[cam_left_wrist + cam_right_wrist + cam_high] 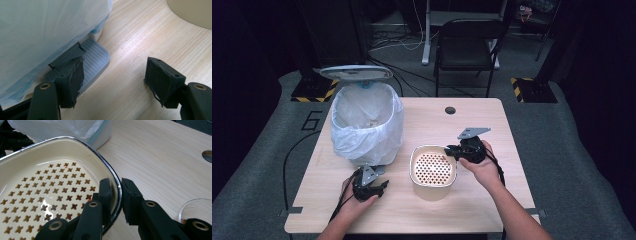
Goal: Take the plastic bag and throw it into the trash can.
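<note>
Cream perforated bowl (433,171) upright mid-table; pedal bin (366,122) beside, lid raised.

Bin base (98,33) hidden under liner (45,30); glass dish (197,211) cut off.

My wooden table (492,125), with a round cable hole (450,110) near its far edge, stands on grey carpet (562,150). Beyond it I see a dark chair (467,47), a white desk leg (427,35), loose floor cables (397,42) and yellow-black striped bases (532,90). Surroundings are dim.
</note>
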`<action>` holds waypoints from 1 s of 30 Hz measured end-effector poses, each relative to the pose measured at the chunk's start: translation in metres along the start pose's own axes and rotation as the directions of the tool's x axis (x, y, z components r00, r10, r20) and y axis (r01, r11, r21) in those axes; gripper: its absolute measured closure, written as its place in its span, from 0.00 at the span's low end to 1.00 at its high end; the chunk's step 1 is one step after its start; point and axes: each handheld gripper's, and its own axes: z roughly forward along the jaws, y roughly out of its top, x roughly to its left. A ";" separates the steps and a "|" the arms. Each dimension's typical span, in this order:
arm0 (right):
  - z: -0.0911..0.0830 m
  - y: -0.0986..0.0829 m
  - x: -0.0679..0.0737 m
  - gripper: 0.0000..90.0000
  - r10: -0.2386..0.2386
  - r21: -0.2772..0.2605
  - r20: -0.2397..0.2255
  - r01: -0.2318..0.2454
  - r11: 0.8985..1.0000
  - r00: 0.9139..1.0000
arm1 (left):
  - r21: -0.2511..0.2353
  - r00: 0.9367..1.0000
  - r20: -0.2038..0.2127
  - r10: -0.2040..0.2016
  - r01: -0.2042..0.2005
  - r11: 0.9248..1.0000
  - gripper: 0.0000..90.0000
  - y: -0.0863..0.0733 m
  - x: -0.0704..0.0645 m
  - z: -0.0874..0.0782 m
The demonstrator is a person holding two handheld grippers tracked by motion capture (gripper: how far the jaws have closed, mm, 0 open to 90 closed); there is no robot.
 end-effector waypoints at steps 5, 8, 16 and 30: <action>-0.002 -0.003 0.003 0.87 0.002 -0.006 -0.013 -0.002 1.000 1.000 | -0.001 1.000 0.000 0.000 0.000 1.000 0.35 0.000 0.000 0.000; -0.005 -0.002 0.003 0.74 0.013 -0.026 -0.008 -0.013 1.000 1.000 | -0.001 1.000 0.000 -0.001 0.001 1.000 0.35 0.000 0.000 0.000; -0.023 0.004 0.002 0.58 0.023 -0.092 0.018 -0.022 0.996 1.000 | 0.000 1.000 0.000 -0.001 0.001 1.000 0.35 0.000 0.000 0.000; -0.049 -0.001 -0.022 0.36 0.104 -0.148 0.132 -0.085 0.985 0.986 | -0.001 1.000 -0.001 -0.001 0.001 1.000 0.35 0.000 0.000 0.000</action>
